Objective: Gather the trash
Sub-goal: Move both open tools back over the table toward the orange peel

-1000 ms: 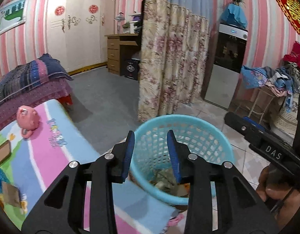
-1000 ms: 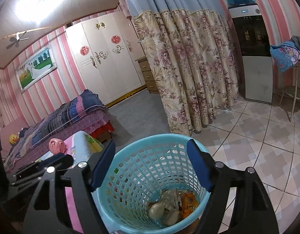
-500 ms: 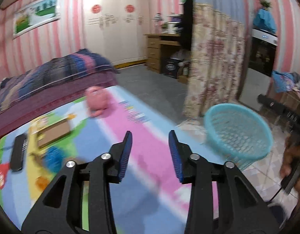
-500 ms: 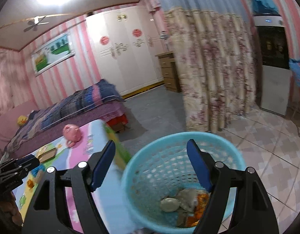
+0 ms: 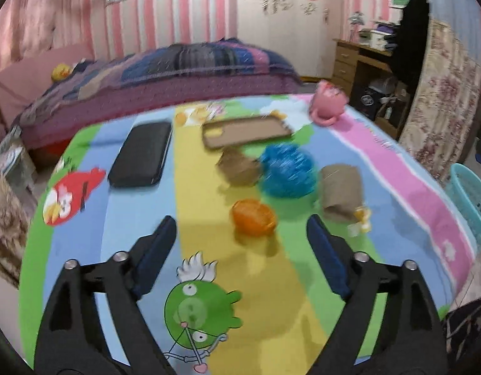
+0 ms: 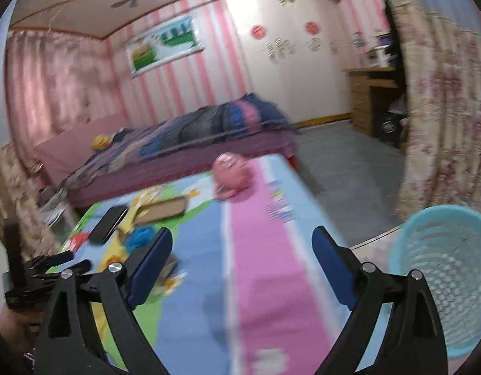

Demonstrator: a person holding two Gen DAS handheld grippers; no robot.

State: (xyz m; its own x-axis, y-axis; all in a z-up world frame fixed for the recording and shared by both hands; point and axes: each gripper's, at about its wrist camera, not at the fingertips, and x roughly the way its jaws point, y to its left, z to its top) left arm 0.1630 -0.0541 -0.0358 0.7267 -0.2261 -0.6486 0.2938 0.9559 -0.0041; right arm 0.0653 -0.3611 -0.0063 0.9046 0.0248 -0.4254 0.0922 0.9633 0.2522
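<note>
Trash lies on the cartoon tablecloth (image 5: 196, 193): an orange crumpled ball (image 5: 253, 217), a blue crumpled wad (image 5: 287, 170), a brown paper lump (image 5: 238, 167) and a brown paper piece (image 5: 342, 192). My left gripper (image 5: 242, 234) hangs over the cloth just short of the orange ball, its jaws opening wide with nothing between them. The right gripper (image 6: 242, 247) is above the pink stripe, its jaws opening too and empty. The blue wad (image 6: 142, 236) shows left of it. The turquoise mesh basket (image 6: 440, 268) stands on the floor at the right, also at the edge (image 5: 471, 193) of the left view.
A black case (image 5: 140, 156), a flat brown tray (image 5: 245, 132) and a pink piggy bank (image 5: 328, 103) sit further back on the table. Behind is a bed (image 5: 177, 75). A floral curtain (image 6: 443, 118) and a wooden desk (image 5: 359, 62) are at the right.
Both grippers swung left from over the basket to over the table. The left jaws widened a lot, the right jaws a little. The basket slid to the right edge of both views.
</note>
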